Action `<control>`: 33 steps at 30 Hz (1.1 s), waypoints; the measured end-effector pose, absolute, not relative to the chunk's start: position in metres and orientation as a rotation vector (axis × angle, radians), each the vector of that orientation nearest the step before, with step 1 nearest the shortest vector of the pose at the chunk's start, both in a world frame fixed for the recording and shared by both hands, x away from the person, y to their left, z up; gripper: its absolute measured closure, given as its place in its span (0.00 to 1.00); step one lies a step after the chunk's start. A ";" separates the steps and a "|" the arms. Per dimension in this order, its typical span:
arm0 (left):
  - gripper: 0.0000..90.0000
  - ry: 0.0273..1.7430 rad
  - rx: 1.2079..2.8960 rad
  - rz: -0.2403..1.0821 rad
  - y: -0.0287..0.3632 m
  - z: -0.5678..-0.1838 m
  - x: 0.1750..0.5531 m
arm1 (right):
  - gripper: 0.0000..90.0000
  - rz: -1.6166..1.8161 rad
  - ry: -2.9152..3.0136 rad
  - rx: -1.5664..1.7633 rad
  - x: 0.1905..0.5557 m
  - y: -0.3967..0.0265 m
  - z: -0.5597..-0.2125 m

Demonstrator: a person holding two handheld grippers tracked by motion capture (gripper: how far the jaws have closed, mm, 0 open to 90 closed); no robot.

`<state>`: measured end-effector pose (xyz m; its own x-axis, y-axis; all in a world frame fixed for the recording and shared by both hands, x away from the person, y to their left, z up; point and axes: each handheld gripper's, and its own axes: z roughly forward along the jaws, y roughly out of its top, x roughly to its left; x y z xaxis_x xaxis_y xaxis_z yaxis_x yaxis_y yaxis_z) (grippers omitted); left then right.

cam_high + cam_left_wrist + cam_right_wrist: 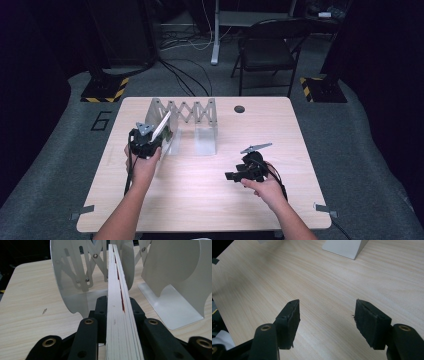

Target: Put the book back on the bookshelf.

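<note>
My left gripper (149,141) is shut on a thin white book (161,125) and holds it on edge, tilted, at the left end of a silver expanding metal rack (192,117). In the left gripper view the book (119,302) runs edge-on between the black jaws, with a red strip in its page edge. It points into the gap between two rack dividers (71,277). Over bare tabletop at the front right, my right gripper (233,176) stands open with nothing between its fingers (289,320).
The light wooden table (210,200) has a small dark hole (239,109) near its far edge. A corner of the rack's base (344,247) lies ahead of the right gripper. Behind the table stand a black folding chair (265,50) and two stands with yellow-black bases (105,90).
</note>
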<state>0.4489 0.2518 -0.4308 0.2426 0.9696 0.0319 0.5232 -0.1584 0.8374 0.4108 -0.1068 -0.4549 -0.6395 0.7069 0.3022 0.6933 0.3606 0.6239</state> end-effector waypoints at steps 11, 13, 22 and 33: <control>0.83 1.392 1.810 0.769 0.252 -0.434 0.453 | 0.41 1.164 2.578 1.325 0.410 -0.107 -0.455; 0.83 1.399 1.811 0.762 0.252 -0.435 0.453 | 0.41 1.165 2.579 1.325 0.410 -0.106 -0.455; 0.83 1.406 1.816 0.763 0.251 -0.434 0.457 | 0.41 1.165 2.581 1.317 0.410 -0.106 -0.455; 0.83 1.417 1.848 0.757 0.245 -0.440 0.462 | 0.41 1.161 2.582 1.312 0.411 -0.106 -0.455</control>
